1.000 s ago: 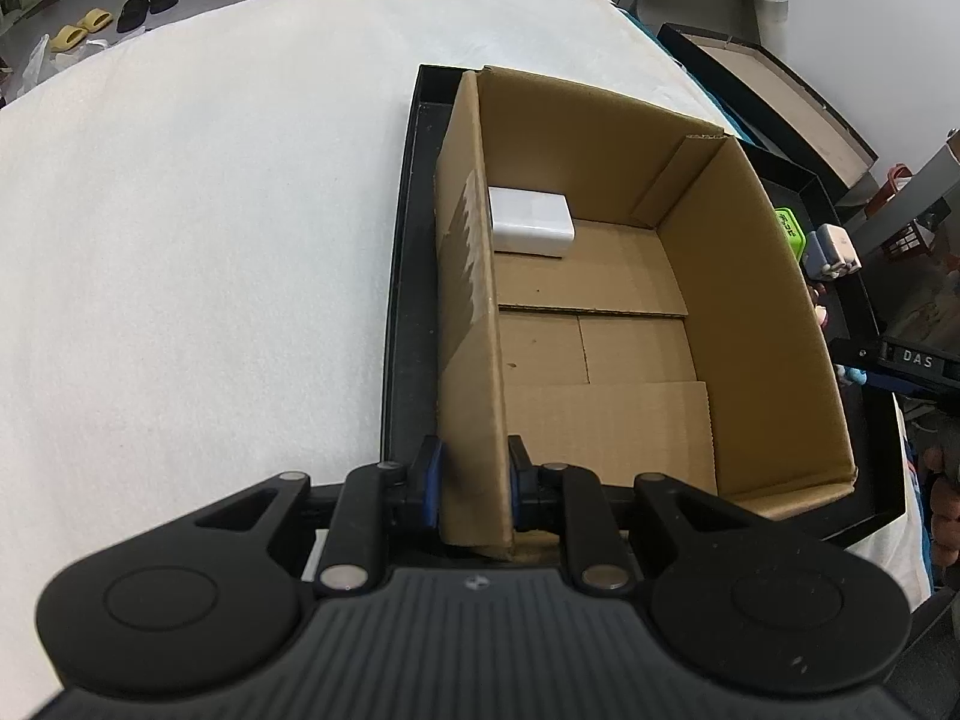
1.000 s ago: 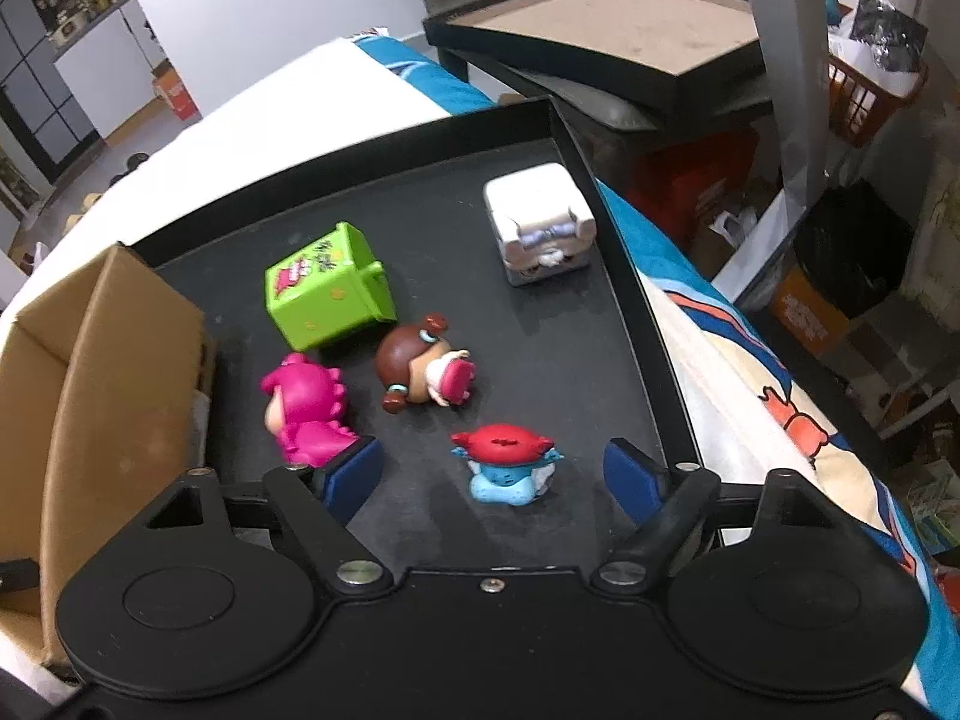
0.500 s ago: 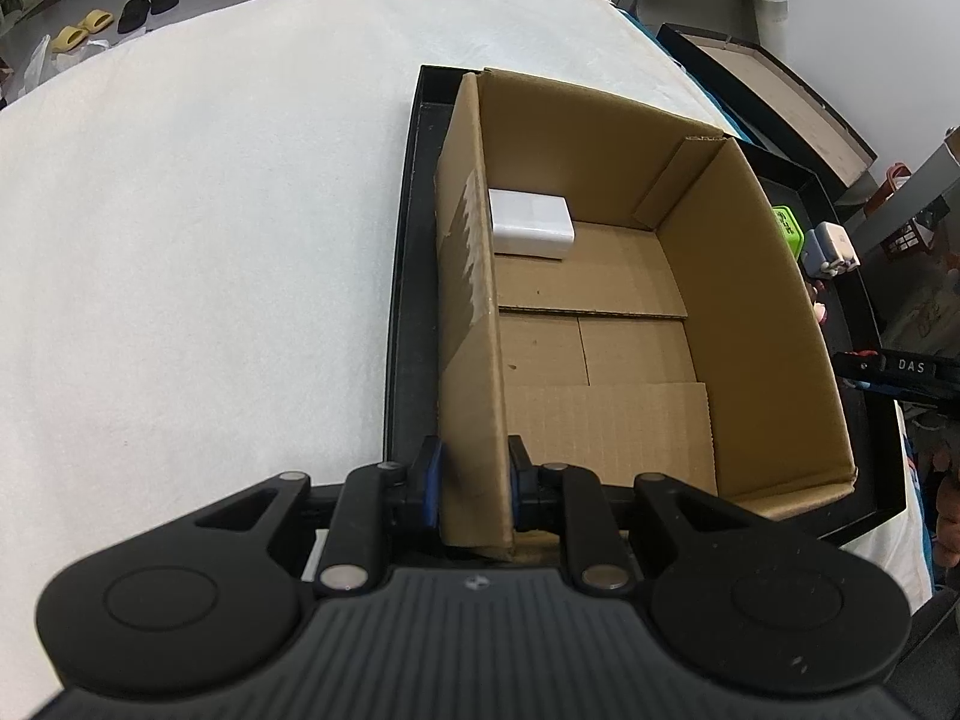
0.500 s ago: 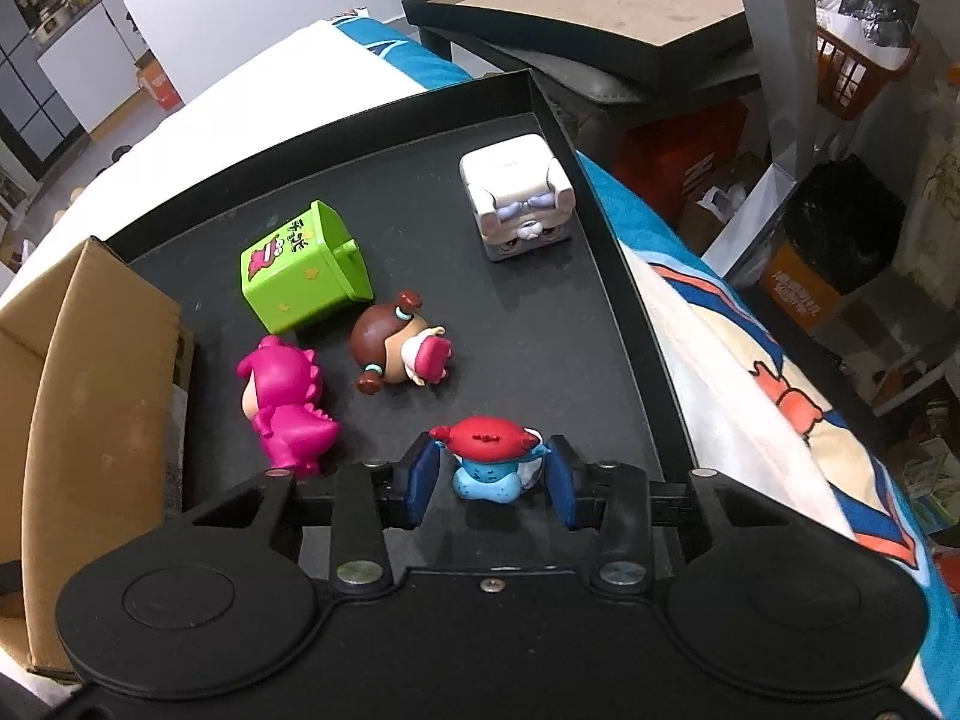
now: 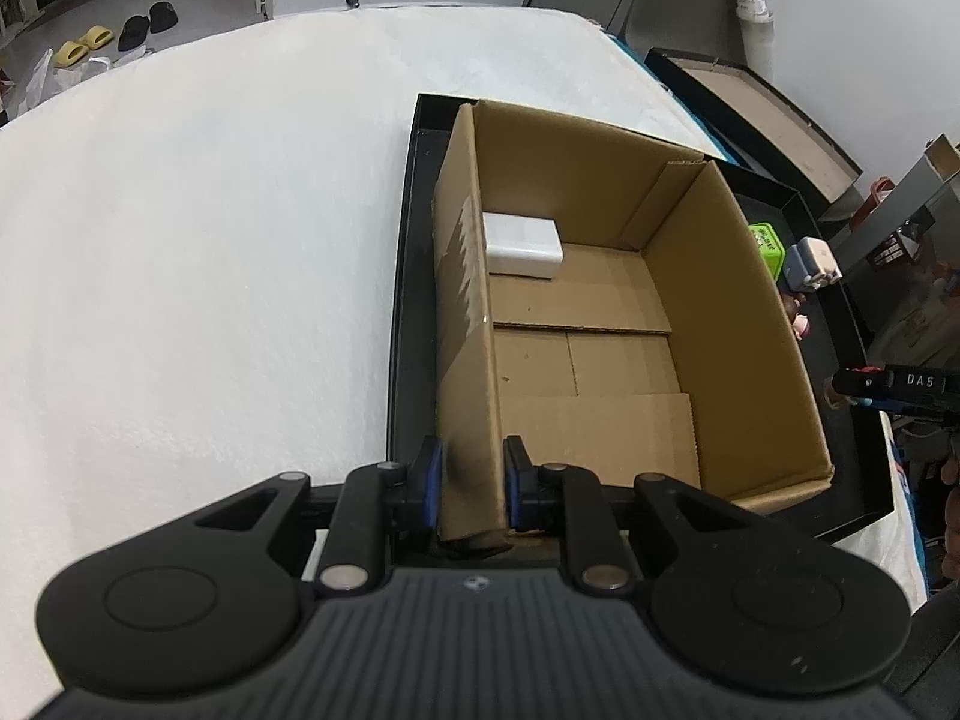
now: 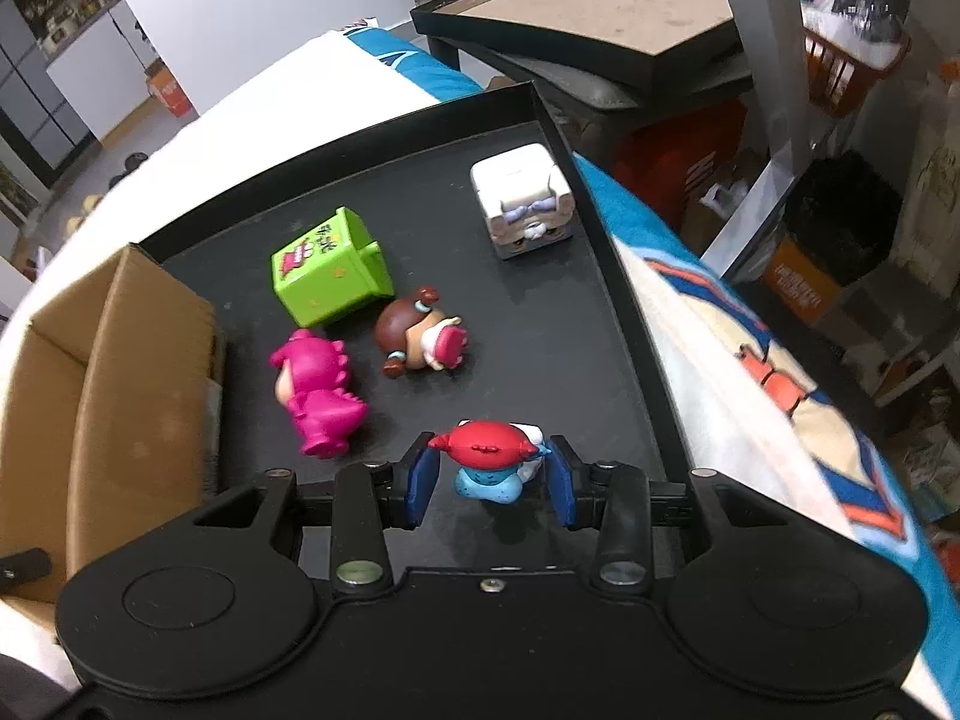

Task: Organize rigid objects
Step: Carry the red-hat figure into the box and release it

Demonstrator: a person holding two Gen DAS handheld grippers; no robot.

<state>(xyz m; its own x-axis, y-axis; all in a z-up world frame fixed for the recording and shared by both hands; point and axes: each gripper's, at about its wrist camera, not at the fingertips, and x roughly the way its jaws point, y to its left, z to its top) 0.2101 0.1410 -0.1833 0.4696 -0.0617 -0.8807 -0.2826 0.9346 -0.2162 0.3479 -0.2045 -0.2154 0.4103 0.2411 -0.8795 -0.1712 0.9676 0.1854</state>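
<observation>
My left gripper (image 5: 471, 489) is shut on the near left wall of an open cardboard box (image 5: 708, 276) that sits in a black tray (image 5: 399, 324). A white block (image 5: 521, 241) lies in the box's far left corner. My right gripper (image 6: 492, 480) is shut on a small red-and-blue figure (image 6: 489, 456), lifted a little above the tray floor (image 6: 540, 324). On the tray lie a pink figure (image 6: 315, 390), a brown-haired doll (image 6: 417, 339), a green cube (image 6: 327, 270) and a white cube (image 6: 525, 201). The box's edge (image 6: 114, 372) shows at the left of the right wrist view.
The tray lies on a white bedcover (image 5: 210, 240). A second black tray (image 6: 600, 18) stands on a low table beyond. Clutter, an orange basket (image 6: 852, 66) and a black bin (image 6: 840, 216) stand to the right. The right gripper's body (image 5: 900, 384) shows at the box's right.
My right gripper closed from wide open onto the red-and-blue figure and has raised it slightly. My left gripper has kept its hold on the box wall without moving.
</observation>
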